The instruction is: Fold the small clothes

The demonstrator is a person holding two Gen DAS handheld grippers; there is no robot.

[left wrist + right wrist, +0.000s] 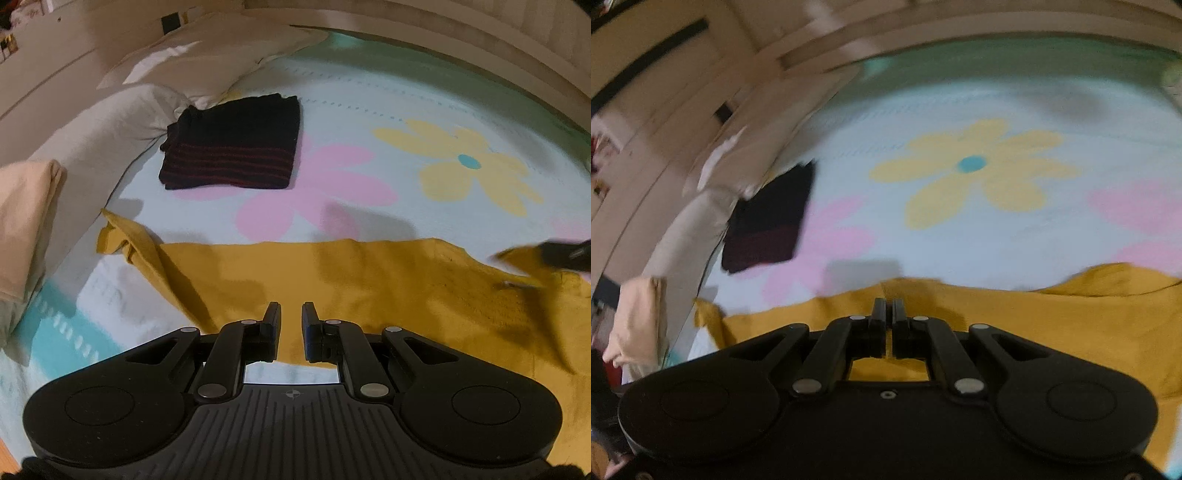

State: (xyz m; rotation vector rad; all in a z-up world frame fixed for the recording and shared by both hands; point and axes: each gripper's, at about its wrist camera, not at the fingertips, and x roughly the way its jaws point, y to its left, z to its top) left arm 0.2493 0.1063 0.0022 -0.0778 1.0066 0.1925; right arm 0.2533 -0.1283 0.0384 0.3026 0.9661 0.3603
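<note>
A mustard yellow garment [369, 280] lies spread across the near part of the bed, with a sleeve [125, 236] bunched at its left. My left gripper [291, 314] is open a little and empty, just above the garment's near edge. My right gripper [889, 310] is shut on a fold of the same yellow garment [1034, 325], and it shows at the far right of the left wrist view [565, 253], lifting a corner. A folded black garment with red stripes [232, 144] lies at the back left, also in the right wrist view [768, 221].
The bed cover [369, 110] is pale blue with pink and yellow flowers. White pillows [110, 122] and a beige cloth [26, 221] lie along the left side. A padded headboard [443, 33] runs behind the bed. The right wrist view is motion-blurred.
</note>
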